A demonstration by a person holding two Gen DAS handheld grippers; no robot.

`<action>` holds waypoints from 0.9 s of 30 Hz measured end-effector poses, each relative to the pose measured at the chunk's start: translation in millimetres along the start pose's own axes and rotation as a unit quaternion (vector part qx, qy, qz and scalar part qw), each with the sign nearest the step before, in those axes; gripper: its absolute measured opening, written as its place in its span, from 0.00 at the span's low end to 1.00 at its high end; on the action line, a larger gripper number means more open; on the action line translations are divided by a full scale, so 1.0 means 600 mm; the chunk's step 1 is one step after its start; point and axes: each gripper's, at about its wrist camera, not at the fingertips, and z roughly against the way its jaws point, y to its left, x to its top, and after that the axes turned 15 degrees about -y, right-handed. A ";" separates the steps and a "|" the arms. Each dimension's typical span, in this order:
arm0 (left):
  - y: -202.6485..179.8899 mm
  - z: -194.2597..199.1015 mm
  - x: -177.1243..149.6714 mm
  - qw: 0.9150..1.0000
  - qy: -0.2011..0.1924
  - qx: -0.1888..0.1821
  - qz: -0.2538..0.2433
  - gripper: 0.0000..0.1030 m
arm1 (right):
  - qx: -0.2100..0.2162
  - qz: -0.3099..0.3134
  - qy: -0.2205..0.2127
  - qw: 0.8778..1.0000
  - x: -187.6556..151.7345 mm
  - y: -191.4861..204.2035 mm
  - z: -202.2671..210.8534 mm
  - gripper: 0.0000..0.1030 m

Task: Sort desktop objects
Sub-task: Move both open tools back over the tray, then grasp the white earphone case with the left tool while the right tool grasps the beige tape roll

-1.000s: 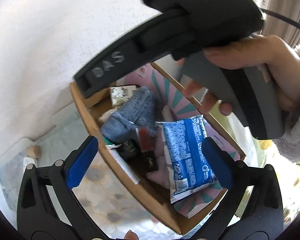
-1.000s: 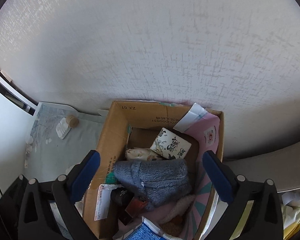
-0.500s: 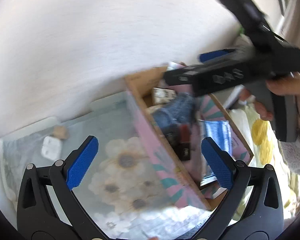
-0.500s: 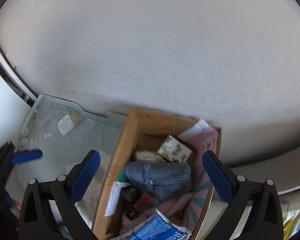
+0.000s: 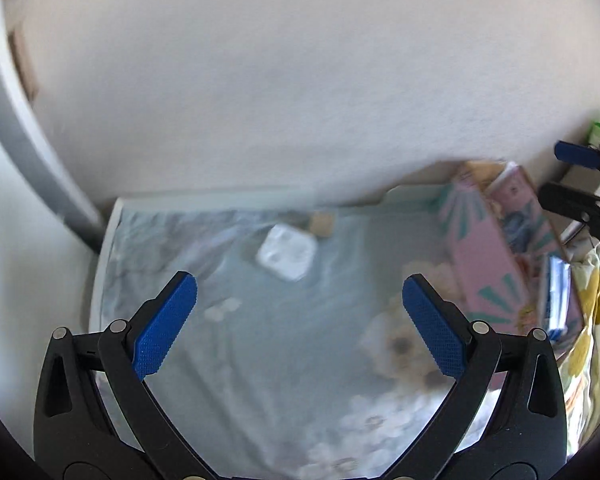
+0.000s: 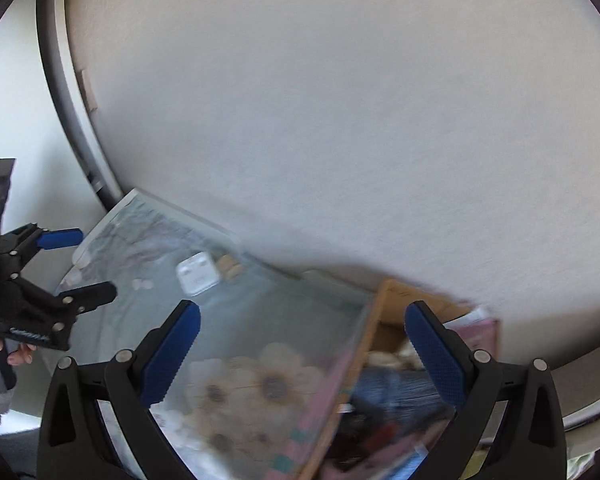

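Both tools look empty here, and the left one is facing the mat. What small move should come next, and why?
Probably ease the left tool forward and down toward the white case. The tool is open and empty, the case lies loose on the floral mat ahead of it, outside the cardboard box.

white charger point(image 5: 287, 252), floral mat point(image 5: 400, 360)

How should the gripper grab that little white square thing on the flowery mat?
Come down from above with the open left gripper and pinch the white square case across two opposite flat edges. It seems to lie flat on the floral mat, with a small tan block close behind, so closing across its other two sides looks safest.
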 end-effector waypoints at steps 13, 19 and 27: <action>0.035 -0.145 -0.066 0.998 -0.008 -0.034 -0.057 0.99 | -0.014 -0.219 0.056 0.974 -0.065 0.051 -0.205 0.97; 0.042 -0.222 -0.081 0.996 -0.007 -0.050 -0.068 0.95 | -0.020 -0.270 0.067 0.960 -0.091 0.048 -0.292 0.87; 0.042 -0.271 -0.099 0.994 0.010 -0.069 -0.087 0.83 | -0.041 -0.250 0.088 0.964 -0.096 0.072 -0.357 0.58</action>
